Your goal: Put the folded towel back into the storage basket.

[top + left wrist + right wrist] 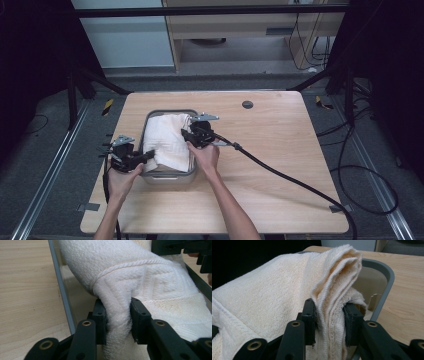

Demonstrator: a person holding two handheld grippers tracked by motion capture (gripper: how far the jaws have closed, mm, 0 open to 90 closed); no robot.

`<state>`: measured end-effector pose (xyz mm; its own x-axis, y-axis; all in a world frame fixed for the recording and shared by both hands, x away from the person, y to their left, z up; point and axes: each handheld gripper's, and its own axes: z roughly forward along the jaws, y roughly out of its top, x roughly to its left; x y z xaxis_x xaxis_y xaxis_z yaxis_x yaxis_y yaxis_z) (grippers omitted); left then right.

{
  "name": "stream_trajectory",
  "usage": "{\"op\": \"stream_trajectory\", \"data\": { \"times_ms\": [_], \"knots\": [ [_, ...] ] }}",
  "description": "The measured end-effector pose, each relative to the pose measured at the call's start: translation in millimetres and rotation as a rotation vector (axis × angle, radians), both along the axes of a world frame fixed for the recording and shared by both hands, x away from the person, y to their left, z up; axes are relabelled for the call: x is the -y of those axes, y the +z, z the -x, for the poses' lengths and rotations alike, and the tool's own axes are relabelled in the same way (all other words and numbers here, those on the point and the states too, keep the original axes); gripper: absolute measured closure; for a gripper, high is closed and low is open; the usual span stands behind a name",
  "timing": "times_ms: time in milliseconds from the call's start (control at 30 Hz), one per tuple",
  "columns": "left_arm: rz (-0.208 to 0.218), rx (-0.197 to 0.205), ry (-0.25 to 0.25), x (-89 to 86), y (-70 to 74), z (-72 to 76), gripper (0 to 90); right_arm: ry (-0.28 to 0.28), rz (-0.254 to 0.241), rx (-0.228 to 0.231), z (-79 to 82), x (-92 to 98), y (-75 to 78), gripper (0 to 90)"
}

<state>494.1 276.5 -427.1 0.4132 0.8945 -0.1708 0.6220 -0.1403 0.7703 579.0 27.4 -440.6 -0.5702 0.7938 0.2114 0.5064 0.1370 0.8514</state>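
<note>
Terrycloth, a soft, light, floppy cream folded towel (170, 142), sags into the grey metal tub (170, 176); left gripper (118, 315) and right gripper (329, 315) both pinch bunched folds near opposite edges.

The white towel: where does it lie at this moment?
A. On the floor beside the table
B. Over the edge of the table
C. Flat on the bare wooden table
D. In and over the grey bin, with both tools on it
D: the white towel sits in the grey bin, with the left tool and the right tool each clamping a fold.
</note>
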Motion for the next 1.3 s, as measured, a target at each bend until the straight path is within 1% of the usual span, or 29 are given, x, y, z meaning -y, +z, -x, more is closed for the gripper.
{"op": "stream_trajectory", "data": {
  "times_ms": [100,167,267,300,333,400,467,533,567,633,733,767,900,1000,1067,1167,1300],
  "knots": [
    [-0.022,0.017,0.017,0.4,1.7,1.2,60.3,0.000,0.015,0.002,0.3,0.3,-0.1,63.3],
    [-0.041,0.036,0.023,1.4,3.5,2.6,57.9,0.004,0.030,0.003,0.4,0.5,-0.3,59.0],
    [-0.057,0.056,0.036,2.1,6.1,4.6,54.7,0.008,0.051,0.021,0.6,1.3,0.2,53.9],
    [-0.054,0.069,0.036,1.7,7.3,5.8,53.6,0.000,0.054,0.034,1.4,1.4,1.2,52.4],
    [-0.045,0.079,0.034,1.1,9.3,7.1,53.6,0.003,0.057,0.046,1.3,2.0,2.3,50.9],
    [-0.042,0.105,0.038,0.8,14.7,10.5,52.9,0.019,0.051,0.078,2.7,3.4,6.3,49.8],
    [-0.035,0.125,0.034,0.8,20.1,14.1,52.8,0.018,0.049,0.110,5.6,4.8,12.3,47.7],
    [-0.028,0.143,0.029,1.1,24.6,18.1,51.9,0.025,0.044,0.121,7.9,7.2,19.0,46.0],
    [-0.028,0.151,0.025,1.5,26.5,20.2,51.2,0.025,0.047,0.132,9.6,8.8,22.6,45.4],
    [-0.033,0.171,0.019,2.3,30.0,24.7,49.5,0.029,0.036,0.150,13.1,14.0,29.7,43.8],
    [-0.023,0.201,0.016,3.2,34.9,30.9,45.8,0.033,0.027,0.172,18.3,24.5,40.1,40.3],
    [-0.018,0.212,0.012,3.5,36.2,32.9,44.5,0.032,0.032,0.180,20.4,28.5,43.6,39.1],
    [-0.029,0.248,0.002,4.5,39.9,41.3,39.0,0.034,0.023,0.210,29.7,46.7,56.3,32.3],
    [-0.019,0.263,-0.003,2.7,41.0,46.7,35.2,0.037,0.023,0.232,37.7,63.8,64.0,26.8],
    [-0.014,0.265,-0.010,0.9,41.2,49.5,33.0,0.043,0.021,0.236,43.0,76.3,66.7,23.6],
    [-0.011,0.271,-0.014,-1.5,40.0,52.5,30.0,0.033,0.027,0.238,51.6,97.0,68.3,20.5],
    [-0.012,0.272,-0.016,-4.3,34.7,54.1,26.1,0.022,0.032,0.234,63.6,125.1,63.0,18.3]
  ]
}}
